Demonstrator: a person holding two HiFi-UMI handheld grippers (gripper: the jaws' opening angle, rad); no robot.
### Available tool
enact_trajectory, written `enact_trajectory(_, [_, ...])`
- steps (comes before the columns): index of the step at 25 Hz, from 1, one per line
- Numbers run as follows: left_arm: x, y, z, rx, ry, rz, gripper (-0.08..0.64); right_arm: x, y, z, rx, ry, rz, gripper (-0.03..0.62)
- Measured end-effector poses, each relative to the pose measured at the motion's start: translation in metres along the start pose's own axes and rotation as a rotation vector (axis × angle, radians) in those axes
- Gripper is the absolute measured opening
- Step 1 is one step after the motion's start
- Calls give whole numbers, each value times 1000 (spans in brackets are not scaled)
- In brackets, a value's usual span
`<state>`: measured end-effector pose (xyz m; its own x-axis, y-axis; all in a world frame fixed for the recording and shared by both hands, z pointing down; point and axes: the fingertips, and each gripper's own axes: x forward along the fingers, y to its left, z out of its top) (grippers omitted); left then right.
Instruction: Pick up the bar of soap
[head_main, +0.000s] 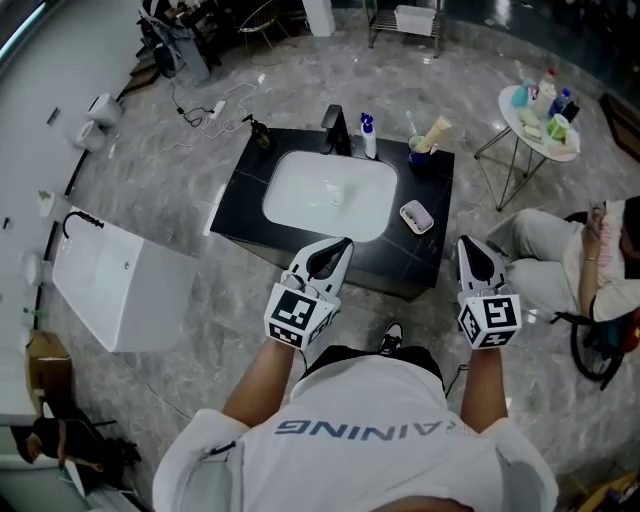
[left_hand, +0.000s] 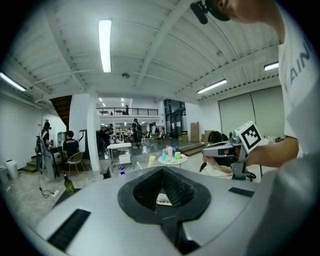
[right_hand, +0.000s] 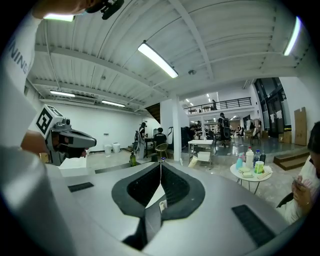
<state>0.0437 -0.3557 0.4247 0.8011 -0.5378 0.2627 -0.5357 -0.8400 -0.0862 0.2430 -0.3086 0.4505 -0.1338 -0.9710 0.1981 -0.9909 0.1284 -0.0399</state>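
A pale bar of soap (head_main: 417, 213) lies in a small white dish (head_main: 427, 226) on the right side of the black vanity top (head_main: 243, 200), beside the white sink (head_main: 330, 195). My left gripper (head_main: 343, 245) hovers over the vanity's front edge, below the sink, jaws together and empty. My right gripper (head_main: 468, 243) hangs just off the vanity's front right corner, below and right of the soap, shut with nothing in it. In the left gripper view the black pads (left_hand: 175, 187) meet at the tip of the left gripper (left_hand: 162, 168). The right gripper (right_hand: 160, 161) shows its pads closed too.
At the vanity's back stand a black faucet (head_main: 335, 130), a spray bottle (head_main: 368, 137), a cup of brushes (head_main: 422, 150) and a dark bottle (head_main: 262, 132). A round side table (head_main: 540, 120) with bottles and a seated person (head_main: 570, 260) are right. A white tub (head_main: 120, 280) stands left.
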Motion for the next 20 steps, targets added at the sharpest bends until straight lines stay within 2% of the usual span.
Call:
enact_trajectory(10, [45, 17, -4, -52, 17, -71, 2, 19, -32, -16, 30, 63, -84, 17])
enact_trajectory(14, [50, 38, -6, -148, -13, -136, 2, 28, -22, -18, 40, 92, -123, 17])
enact_trajectory(20, [53, 94, -14, -166, -18, -203, 2, 56, 6, -17, 28, 149, -194, 17])
